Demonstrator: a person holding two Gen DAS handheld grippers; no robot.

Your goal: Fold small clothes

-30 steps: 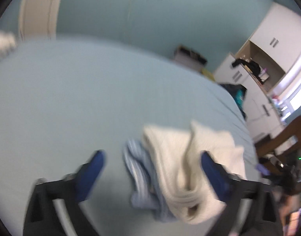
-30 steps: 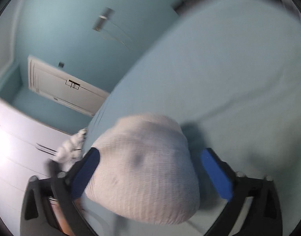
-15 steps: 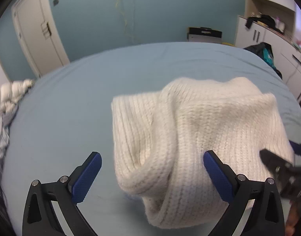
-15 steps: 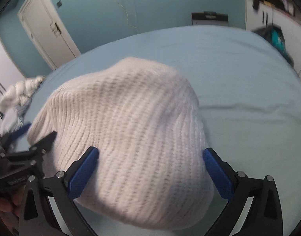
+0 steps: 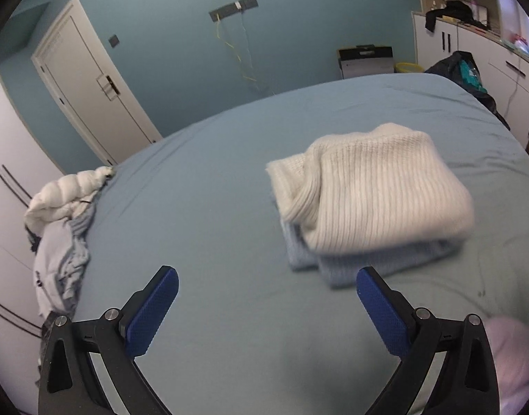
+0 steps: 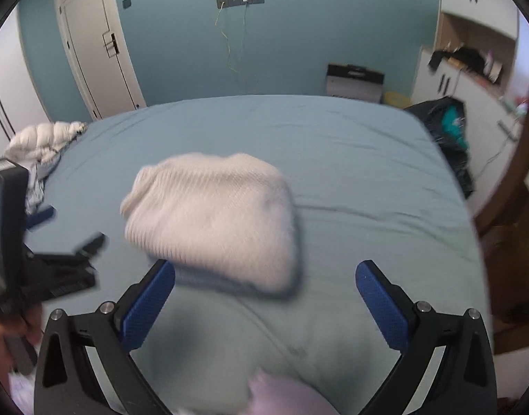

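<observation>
Both grippers hang above the bed with their blue pads spread wide and nothing between them. From the left wrist view, the left gripper (image 5: 266, 306) sits over bare sheet, well short of the clothes. At the far left of that view a heap of unfolded clothes (image 5: 62, 228) lies on the edge of the bed (image 5: 195, 207), a white puffy piece on top of pale blue fabric. Behind it stands a white door (image 5: 91, 86) in the teal wall. Toward the middle, a grey socket strip (image 5: 234, 7) is fixed high on the wall with thin cords hanging down (no writing on it can be read). Right of centre, the folded white sweater (image 5: 371, 190) rests on a folded light blue garment (image 5: 354, 263), the two stacked and touching, near the middle of the bed. Further right, a box (image 5: 365, 61) stands against the wall; any print on it is too small to tell. White cabinets (image 5: 472, 52) fill the right edge.

From the right wrist view, the left gripper (image 6: 62, 242) shows at the left edge, blurred, beside the sweater (image 6: 212, 214). The right gripper (image 6: 264, 306) hovers just in front of the stack, its left pad close to the sweater's near edge. A dark bag (image 6: 447, 131) sits beside the bed at the right.
</observation>
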